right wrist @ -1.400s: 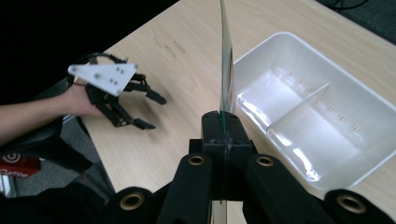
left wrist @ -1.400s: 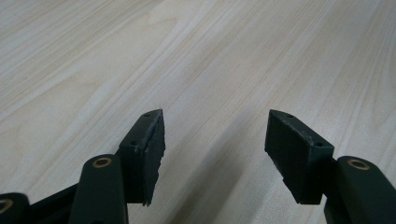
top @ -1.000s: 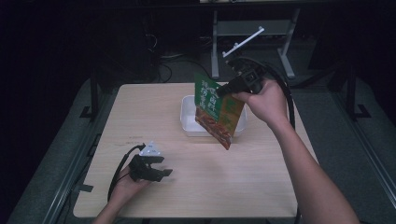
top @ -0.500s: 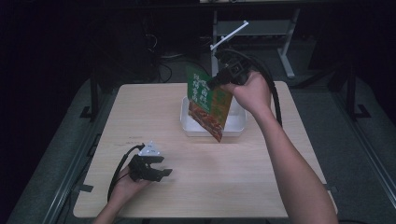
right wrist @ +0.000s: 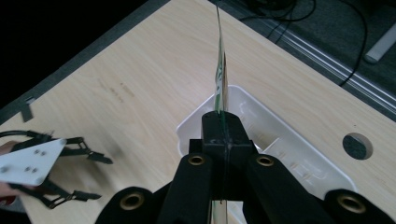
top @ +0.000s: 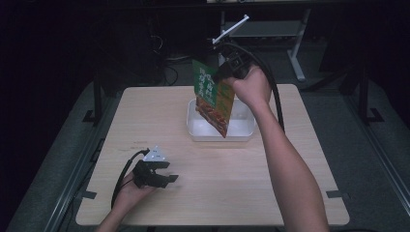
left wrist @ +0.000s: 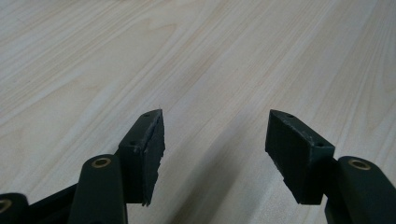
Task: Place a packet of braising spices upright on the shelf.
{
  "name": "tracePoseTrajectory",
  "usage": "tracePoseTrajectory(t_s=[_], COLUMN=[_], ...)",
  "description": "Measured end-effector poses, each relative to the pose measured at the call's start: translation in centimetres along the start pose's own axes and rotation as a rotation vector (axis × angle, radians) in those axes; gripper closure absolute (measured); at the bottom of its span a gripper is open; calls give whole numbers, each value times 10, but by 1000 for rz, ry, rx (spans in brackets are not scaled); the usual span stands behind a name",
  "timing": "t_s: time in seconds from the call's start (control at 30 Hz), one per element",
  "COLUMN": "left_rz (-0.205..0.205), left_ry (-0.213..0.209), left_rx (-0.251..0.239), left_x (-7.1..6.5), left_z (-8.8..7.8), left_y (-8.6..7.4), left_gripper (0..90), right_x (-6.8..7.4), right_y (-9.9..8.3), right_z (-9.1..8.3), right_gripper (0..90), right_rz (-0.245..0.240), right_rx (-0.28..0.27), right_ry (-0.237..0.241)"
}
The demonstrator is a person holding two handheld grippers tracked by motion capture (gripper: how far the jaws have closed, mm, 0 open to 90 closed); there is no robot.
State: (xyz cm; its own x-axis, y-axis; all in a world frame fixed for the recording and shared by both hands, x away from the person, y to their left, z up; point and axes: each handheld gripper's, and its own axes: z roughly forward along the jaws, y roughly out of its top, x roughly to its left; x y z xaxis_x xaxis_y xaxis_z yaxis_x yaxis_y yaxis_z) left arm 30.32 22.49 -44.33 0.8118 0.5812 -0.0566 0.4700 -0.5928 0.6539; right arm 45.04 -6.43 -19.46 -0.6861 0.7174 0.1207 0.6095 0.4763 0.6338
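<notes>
High view – table (top: 145, 121): light wood, lit, dark room around it.
High view – tray (top: 244, 134): white, shallow, set at the table's far middle.
High view – packet (top: 213, 96): green and orange printed pouch, held up by its top edge, hung tilted over the tray, lower corner seen against the tray's near rim; contact cannot be told.
High view – right gripper (top: 223, 73): raised over the tray's far side, jaws pinched on the packet's top.
High view – left gripper (top: 168, 178): held low at the table's near left, jaws spread, nothing between them, well apart from the tray.
Left gripper view – left gripper (left wrist: 215, 144): jaws wide apart, bare wood seen between them.
Right gripper view – right gripper (right wrist: 223, 128): jaws pressed together on the packet (right wrist: 220, 74), seen edge-on as a thin strip.
Right gripper view – tray (right wrist: 299, 154): seen below the jaws, looks empty.
Right gripper view – left gripper (right wrist: 95, 177): seen at lower left on the table, jaws spread.
</notes>
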Motion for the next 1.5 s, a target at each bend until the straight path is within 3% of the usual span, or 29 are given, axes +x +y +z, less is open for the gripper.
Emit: tracePoseTrajectory(t_s=[0.67,1.07,1.5], left_rz=[2,7,9], left_ry=[-7,-7,-6], left_rx=[-5,-4,-4], left_x=[-1,0,0], left_z=[0,-1,-1], left_y=[0,1,1], left_gripper=[374,374,374], right_x=[-4,-3,-7], right_y=[16,17,12], right_z=[35,50,66], right_gripper=[900,900,900], right_rz=[11,-1,21], right_rx=[-3,16,38], right_ry=[-33,-49,-45])
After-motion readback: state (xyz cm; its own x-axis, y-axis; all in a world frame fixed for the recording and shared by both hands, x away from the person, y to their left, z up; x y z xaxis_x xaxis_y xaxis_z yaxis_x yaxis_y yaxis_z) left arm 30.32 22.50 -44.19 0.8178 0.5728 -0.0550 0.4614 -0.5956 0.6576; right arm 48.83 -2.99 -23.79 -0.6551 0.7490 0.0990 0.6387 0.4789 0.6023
